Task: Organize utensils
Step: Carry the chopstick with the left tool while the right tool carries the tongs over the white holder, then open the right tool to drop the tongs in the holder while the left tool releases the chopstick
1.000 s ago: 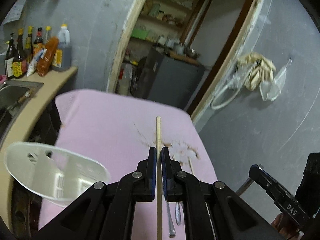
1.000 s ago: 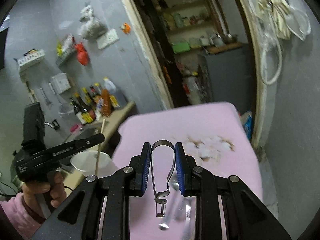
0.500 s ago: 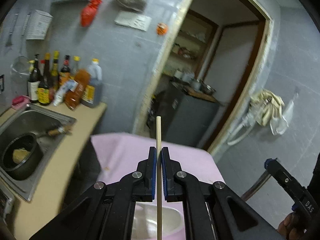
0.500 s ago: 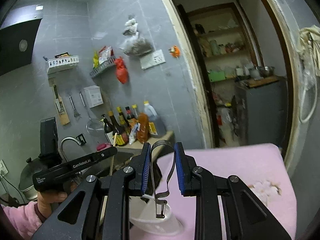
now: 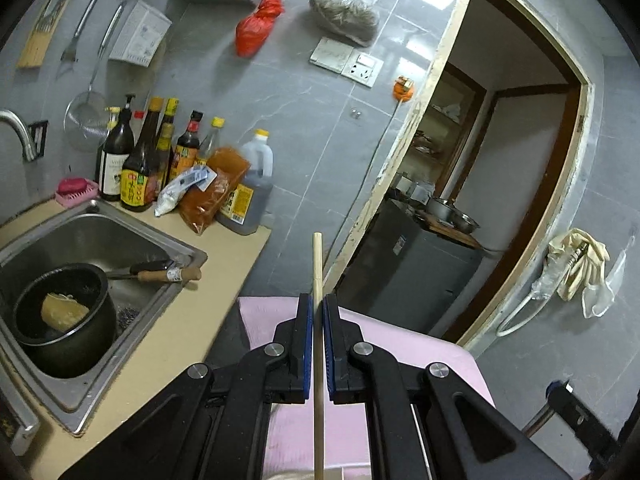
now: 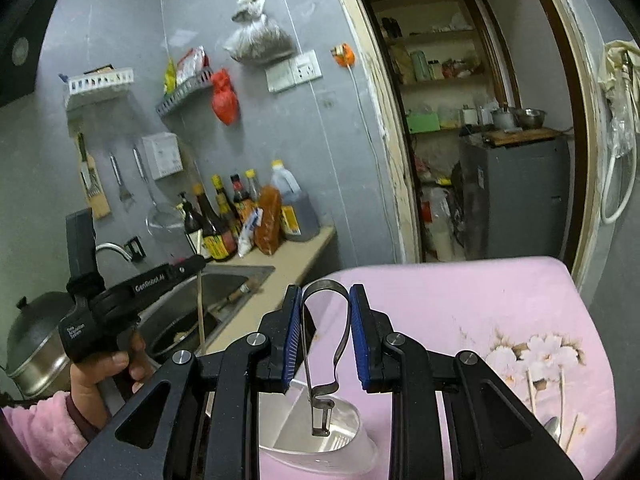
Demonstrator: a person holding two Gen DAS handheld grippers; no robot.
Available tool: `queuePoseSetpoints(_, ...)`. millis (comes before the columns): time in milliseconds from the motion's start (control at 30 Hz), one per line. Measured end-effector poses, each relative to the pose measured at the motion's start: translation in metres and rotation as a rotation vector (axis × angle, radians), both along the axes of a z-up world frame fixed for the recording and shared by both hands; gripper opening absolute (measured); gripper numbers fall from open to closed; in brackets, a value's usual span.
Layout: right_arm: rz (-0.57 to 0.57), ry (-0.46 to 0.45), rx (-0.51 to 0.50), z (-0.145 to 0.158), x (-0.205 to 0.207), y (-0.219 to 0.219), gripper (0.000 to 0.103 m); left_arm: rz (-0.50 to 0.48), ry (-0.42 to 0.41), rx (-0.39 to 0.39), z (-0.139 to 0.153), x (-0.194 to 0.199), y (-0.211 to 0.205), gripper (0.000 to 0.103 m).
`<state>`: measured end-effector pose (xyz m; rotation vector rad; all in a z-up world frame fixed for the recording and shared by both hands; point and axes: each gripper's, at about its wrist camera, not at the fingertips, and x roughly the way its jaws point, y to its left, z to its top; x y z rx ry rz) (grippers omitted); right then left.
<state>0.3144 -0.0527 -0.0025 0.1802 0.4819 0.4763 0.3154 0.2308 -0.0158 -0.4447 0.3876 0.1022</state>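
Left to right. Far left of the left wrist view: steel sink (image 5: 100,236) sunk in the tan counter (image 5: 224,280), a dark pot (image 5: 60,316) sitting in it, bottles (image 5: 148,160) crowded along the wall behind. Counter edge runs just beside the pink-covered table (image 5: 440,356), with a narrow dark gap between them. Left gripper (image 5: 316,308) has its pads pressed onto a wooden chopstick (image 5: 317,264), which sticks up past the fingertips and runs down out of frame (lower end not visible). Open air above the table in front of it; doorway (image 5: 500,160) and grey cabinet (image 5: 408,272) well behind.

Right wrist view: left gripper again at far left, hand-held (image 6: 100,368), over the sink side. Right gripper (image 6: 326,304) pinches a bent metal utensil (image 6: 324,344) (looks like a peeler, can't confirm), its lower end hanging just above a white plastic holder (image 6: 352,440) on the table near the left edge. Further right, chopsticks (image 6: 562,392) and a spoon (image 6: 554,428) lie on the floral patch.
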Motion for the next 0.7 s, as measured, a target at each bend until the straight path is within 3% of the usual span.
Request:
queuePoseSetpoints(400,0.018,0.048,-0.074,-0.043,0.008,0.028,0.021,0.005,-0.031,0.056,-0.032,-0.001,-0.018,0.005)
queuePoseSetpoints(700,0.046,0.116,-0.087,-0.065,0.009,0.030,0.022,-0.009,0.019,0.089,-0.047,-0.011,-0.034,0.006)
